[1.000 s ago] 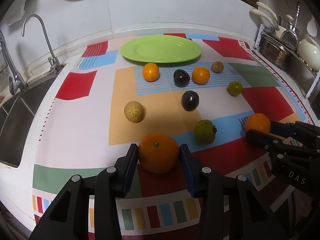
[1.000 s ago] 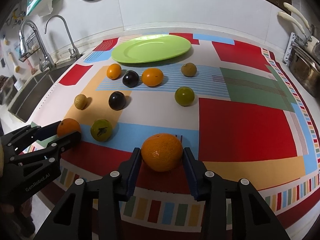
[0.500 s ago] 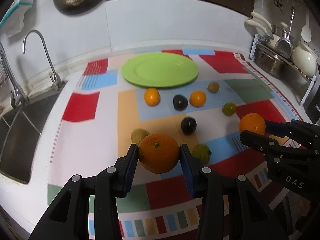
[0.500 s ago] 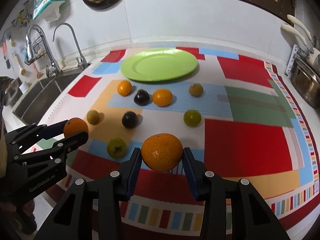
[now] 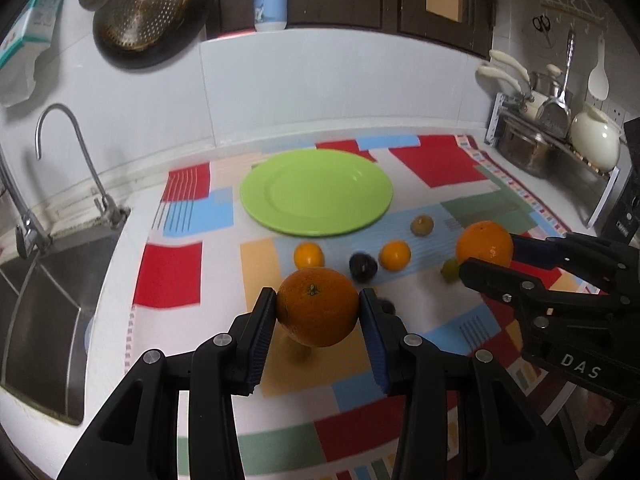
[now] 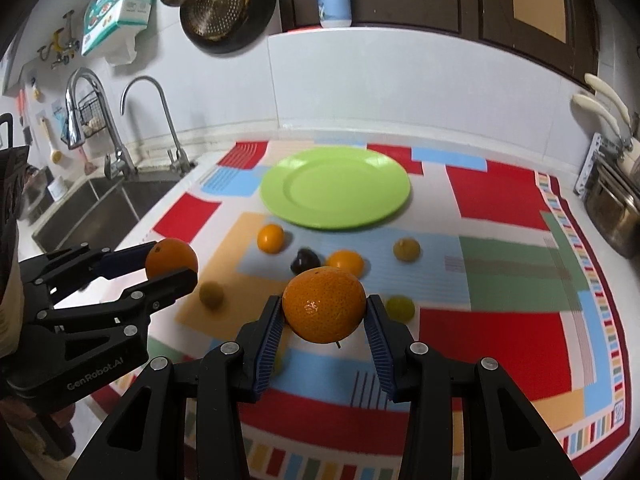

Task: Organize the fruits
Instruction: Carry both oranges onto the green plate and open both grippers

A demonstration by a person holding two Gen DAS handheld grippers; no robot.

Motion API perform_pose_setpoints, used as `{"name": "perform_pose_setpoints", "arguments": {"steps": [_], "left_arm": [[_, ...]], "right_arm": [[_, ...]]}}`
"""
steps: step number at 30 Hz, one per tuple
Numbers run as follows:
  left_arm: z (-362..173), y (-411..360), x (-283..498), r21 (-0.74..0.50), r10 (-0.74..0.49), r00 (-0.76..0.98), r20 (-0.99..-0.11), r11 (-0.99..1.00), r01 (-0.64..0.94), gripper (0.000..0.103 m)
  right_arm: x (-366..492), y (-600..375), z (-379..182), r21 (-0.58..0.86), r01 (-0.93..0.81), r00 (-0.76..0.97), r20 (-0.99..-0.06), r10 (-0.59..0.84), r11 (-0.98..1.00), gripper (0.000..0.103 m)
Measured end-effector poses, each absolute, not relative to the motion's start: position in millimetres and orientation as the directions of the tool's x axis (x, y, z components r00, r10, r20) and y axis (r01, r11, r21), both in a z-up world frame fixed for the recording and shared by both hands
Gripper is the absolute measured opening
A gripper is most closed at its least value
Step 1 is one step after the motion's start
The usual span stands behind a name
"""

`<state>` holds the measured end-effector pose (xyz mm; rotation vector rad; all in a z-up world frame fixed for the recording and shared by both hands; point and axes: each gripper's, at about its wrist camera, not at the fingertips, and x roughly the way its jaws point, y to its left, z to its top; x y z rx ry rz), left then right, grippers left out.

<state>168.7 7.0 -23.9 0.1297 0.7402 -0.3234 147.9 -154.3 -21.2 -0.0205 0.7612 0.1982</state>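
Note:
My left gripper (image 5: 318, 314) is shut on a large orange (image 5: 318, 307) and holds it above the patterned mat; it also shows in the right wrist view (image 6: 172, 266). My right gripper (image 6: 324, 314) is shut on another large orange (image 6: 324, 304), also lifted; it also shows in the left wrist view (image 5: 485, 246). A green plate (image 5: 316, 192) lies bare at the back of the mat, also in the right wrist view (image 6: 335, 188). Two small oranges (image 6: 271, 239) (image 6: 346, 262), a dark plum (image 6: 304, 261), a brownish fruit (image 6: 407, 250) and green fruits (image 6: 400, 307) lie between the grippers and the plate.
A sink (image 5: 36, 320) with taps (image 5: 72, 152) is at the left. A dish rack with pots and a kettle (image 5: 592, 144) stands at the right. A white backsplash wall (image 5: 340, 88) runs behind the counter. The colourful mat (image 6: 500, 300) covers the counter.
Both grippers have risen with their oranges off the mat and moved toward the plate. The fruits on the mat have stayed in place.

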Motion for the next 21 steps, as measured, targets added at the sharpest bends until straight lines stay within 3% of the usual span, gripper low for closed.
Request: {"name": "perform_pose_setpoints", "arguments": {"steps": [11, 21], "left_arm": [[-3.5, 8.2, 221.7, 0.042, -0.258, 0.716, -0.649, 0.927, 0.372, 0.042], [-8.1, 10.0, 278.7, 0.010, -0.293, 0.681, -0.671, 0.915, 0.404, 0.042]], "right_arm": [[200.5, -149.4, 1.0, 0.061, -0.179, 0.750, -0.638, 0.176, 0.982, 0.043], [257.7, -148.9, 2.5, 0.070, -0.165, 0.734, -0.658, 0.170, 0.984, 0.043]]}}
